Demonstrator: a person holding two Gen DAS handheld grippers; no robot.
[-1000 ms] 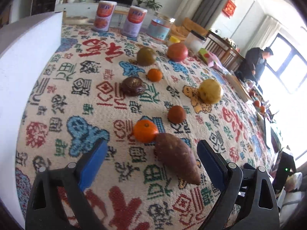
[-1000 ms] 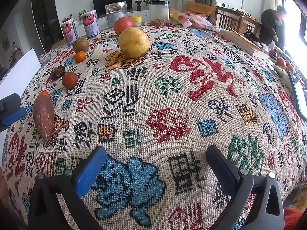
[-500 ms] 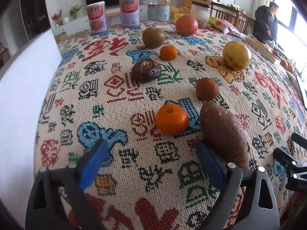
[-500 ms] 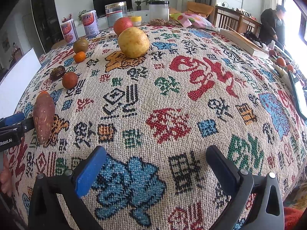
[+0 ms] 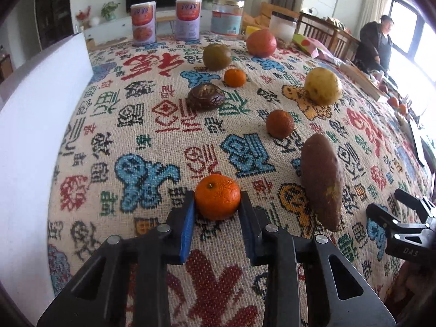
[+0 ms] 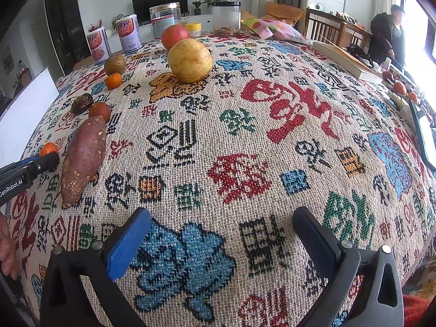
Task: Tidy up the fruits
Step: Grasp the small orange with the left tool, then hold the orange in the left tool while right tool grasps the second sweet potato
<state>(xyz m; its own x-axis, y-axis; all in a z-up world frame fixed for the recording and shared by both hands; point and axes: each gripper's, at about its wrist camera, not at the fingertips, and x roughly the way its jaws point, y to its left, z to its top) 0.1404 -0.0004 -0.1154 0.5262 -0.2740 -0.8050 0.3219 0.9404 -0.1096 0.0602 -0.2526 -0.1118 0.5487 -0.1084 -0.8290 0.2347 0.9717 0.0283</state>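
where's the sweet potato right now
In the left wrist view the sweet potato lies on the tablecloth, just right of the mandarin clamped in the left gripper.

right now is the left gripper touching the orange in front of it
Touching. The left wrist view shows the left gripper's blue pads pressed against both sides of the orange.

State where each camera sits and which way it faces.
Left wrist: rides the left claw, facing across the table; its fingers clamp the near tangerine.
Right wrist: rides the right claw, open over bare tablecloth, facing the jars.
Shared: sweet potato, yellow fruit; each view shows the other claw.
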